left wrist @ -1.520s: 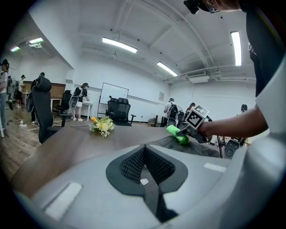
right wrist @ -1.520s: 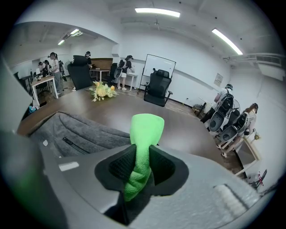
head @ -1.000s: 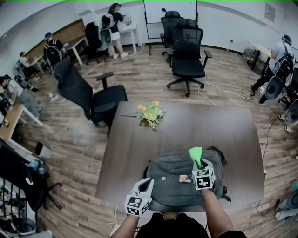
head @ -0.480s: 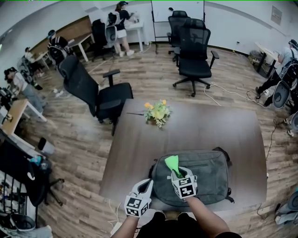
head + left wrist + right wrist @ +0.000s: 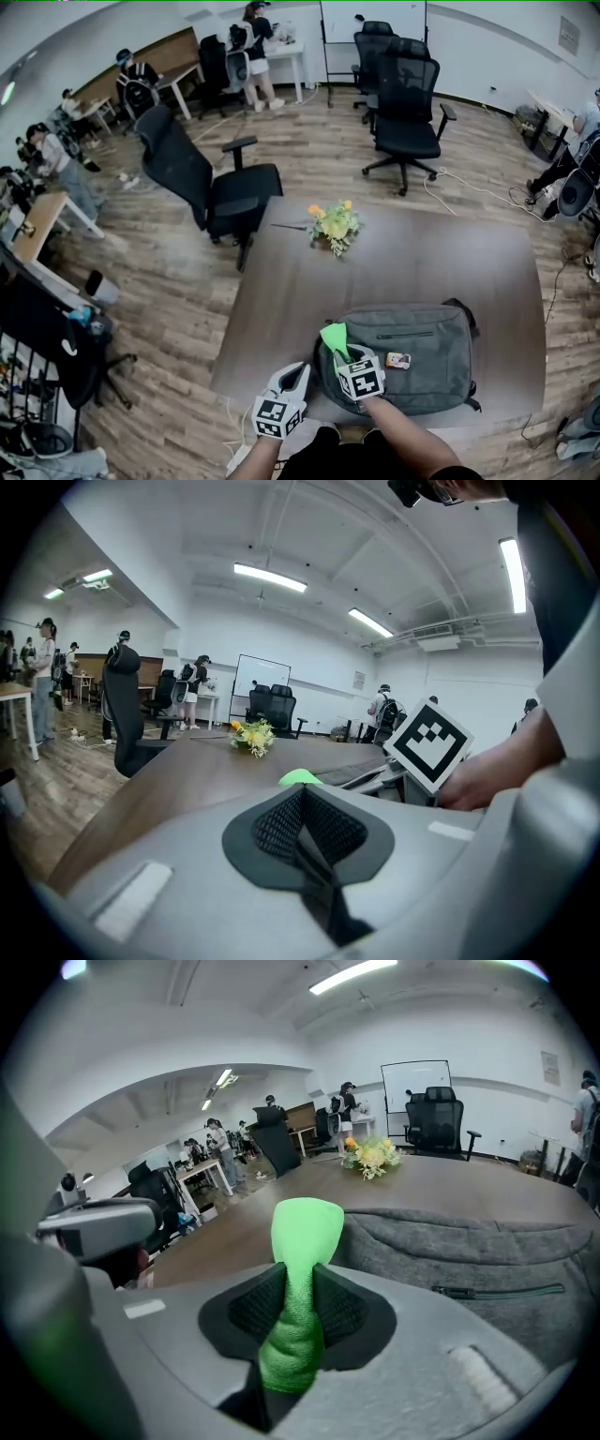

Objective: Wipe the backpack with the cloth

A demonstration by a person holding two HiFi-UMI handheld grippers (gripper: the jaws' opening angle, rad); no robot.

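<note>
- The right gripper was clamped on the green cloth. In the right gripper view, the cloth was pinched between the two dark pads, with a rounded tuft standing out past them.
- The grey backpack lay flat on the near part of the dark wooden table. Its long side ran across the person's front.
- The right gripper sat at the backpack's left end, and the cloth tip was over the fabric there. No view showed whether the cloth was actually pressing on the pack.
- A zip line ran along the pack's upper panel and looked closed in the right gripper view. What the pack held inside could not be seen.
- A small colourful tag lay on top of the backpack, just beside the right gripper.
- The left gripper was held off the table's near edge, left of the pack. In its own view its jaws met with nothing between them.
- A bunch of yellow flowers lay on the far part of the table, well apart from the backpack. I could not tell whether it stood in any pot.
- A black office chair stood beside the table's far left corner.
</note>
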